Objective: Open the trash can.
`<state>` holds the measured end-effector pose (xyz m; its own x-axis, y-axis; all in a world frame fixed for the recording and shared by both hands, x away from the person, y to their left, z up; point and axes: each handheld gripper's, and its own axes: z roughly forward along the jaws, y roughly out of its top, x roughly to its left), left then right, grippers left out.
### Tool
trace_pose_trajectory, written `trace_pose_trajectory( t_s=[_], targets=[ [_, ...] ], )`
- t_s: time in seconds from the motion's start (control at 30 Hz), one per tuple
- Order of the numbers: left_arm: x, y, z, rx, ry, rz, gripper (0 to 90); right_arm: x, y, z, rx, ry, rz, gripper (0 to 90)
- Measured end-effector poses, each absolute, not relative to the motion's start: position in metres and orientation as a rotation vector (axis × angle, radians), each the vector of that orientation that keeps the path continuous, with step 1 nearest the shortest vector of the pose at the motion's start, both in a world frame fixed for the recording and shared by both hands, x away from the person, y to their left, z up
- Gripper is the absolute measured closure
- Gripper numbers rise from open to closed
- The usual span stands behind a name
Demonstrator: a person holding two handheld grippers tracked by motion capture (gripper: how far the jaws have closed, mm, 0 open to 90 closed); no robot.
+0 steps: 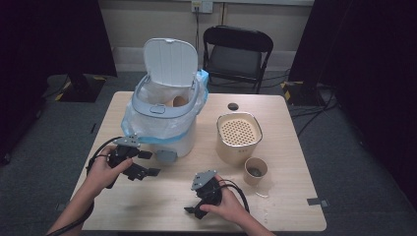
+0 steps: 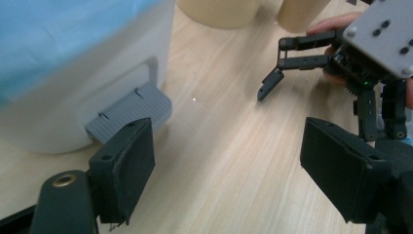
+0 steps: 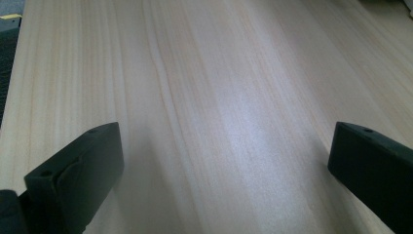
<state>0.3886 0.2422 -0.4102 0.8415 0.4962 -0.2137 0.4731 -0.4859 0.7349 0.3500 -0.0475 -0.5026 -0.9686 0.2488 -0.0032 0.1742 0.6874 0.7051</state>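
- The left gripper (image 1: 147,163) is matte black plastic with blocky, flat-faced jaws, held low over the pale wood-grain table (image 1: 162,206); its jaws are spread wide with nothing between them.
- Just ahead of its left jaw sits the grey pedal (image 2: 131,113), a ribbed, rounded plastic tab that juts from a recess at the foot of the white bin (image 1: 182,140). Jaw and pedal are close, but I cannot tell whether they touch.
- The bin is a smooth, glossy, rounded white tub with a grey rim ring, lined with a crinkled, translucent blue bag (image 1: 135,123); its flat white lid (image 1: 171,61) stands up, open.
- The right gripper (image 1: 193,210) is released too, its jaws far apart over bare tabletop, pointing toward the near edge.
- In the left gripper view, the right gripper (image 2: 265,87) lies off to the right and farther off, a grey plate on top.
- Beyond the right gripper stand a beige, rounded canister (image 1: 238,147) with a perforated top and a small paper cup (image 1: 255,171), close beside it.
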Motion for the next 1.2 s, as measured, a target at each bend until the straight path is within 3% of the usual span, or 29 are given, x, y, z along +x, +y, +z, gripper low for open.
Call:
trace_pose_trajectory(
  t_s=[0.7,1.0,1.2],
  targets=[
    [0.384,0.236,-0.452,2.187,0.674,0.006,19.5,0.35,-0.048,-0.502,0.347,2.795,1.161,0.3],
    [0.381,0.23,-0.47,2.233,0.645,-0.008,18.3,0.35,-0.052,-0.499,0.321,2.794,1.187,13.5],
    [0.38,0.226,-0.479,2.266,0.602,0.001,17.5,0.351,-0.055,-0.497,0.317,2.813,1.155,13.9]
  ],
)
